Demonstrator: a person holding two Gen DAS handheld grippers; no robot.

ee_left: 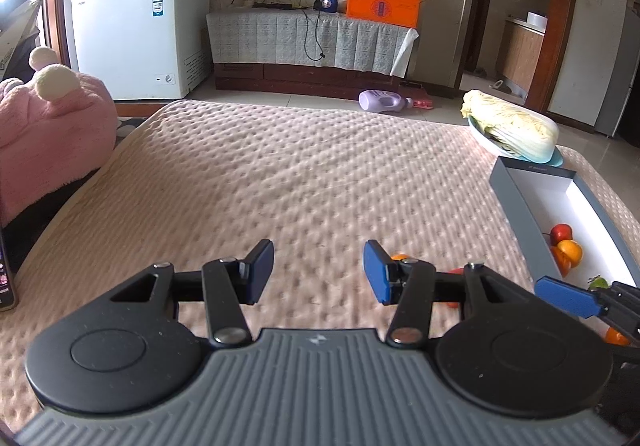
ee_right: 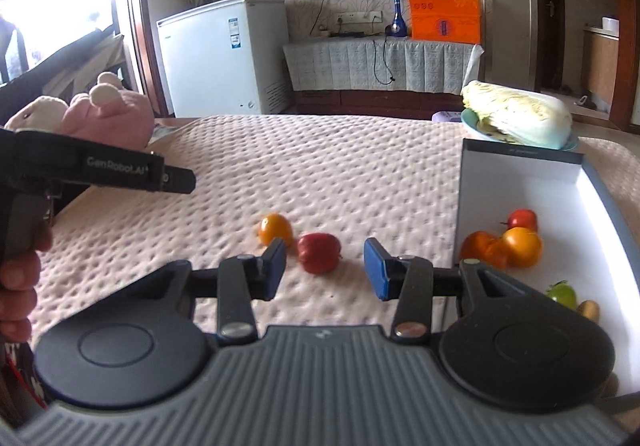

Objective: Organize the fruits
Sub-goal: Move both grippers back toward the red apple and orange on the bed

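Note:
On the pink quilted bed (ee_right: 340, 166), a red apple (ee_right: 319, 252) and an orange (ee_right: 275, 228) lie loose. My right gripper (ee_right: 326, 270) hovers just short of the apple, open, with nothing pressed between its blue pads. A grey box (ee_right: 520, 174) with a white inside at the right holds a red fruit (ee_right: 522, 220), two orange ones (ee_right: 522, 246), a green one (ee_right: 562, 294) and a brownish one (ee_right: 588, 309). My left gripper (ee_left: 318, 272) is open over bare quilt. Its right finger hides most of the loose orange (ee_left: 400, 257).
A napa cabbage (ee_right: 516, 118) on a blue plate sits behind the box. A pink plush toy (ee_right: 116, 114) lies at the bed's left edge. A hand (ee_right: 20, 278) holds the left gripper. Beyond the bed stand a white freezer (ee_left: 140, 26) and a covered TV cabinet (ee_left: 308, 38).

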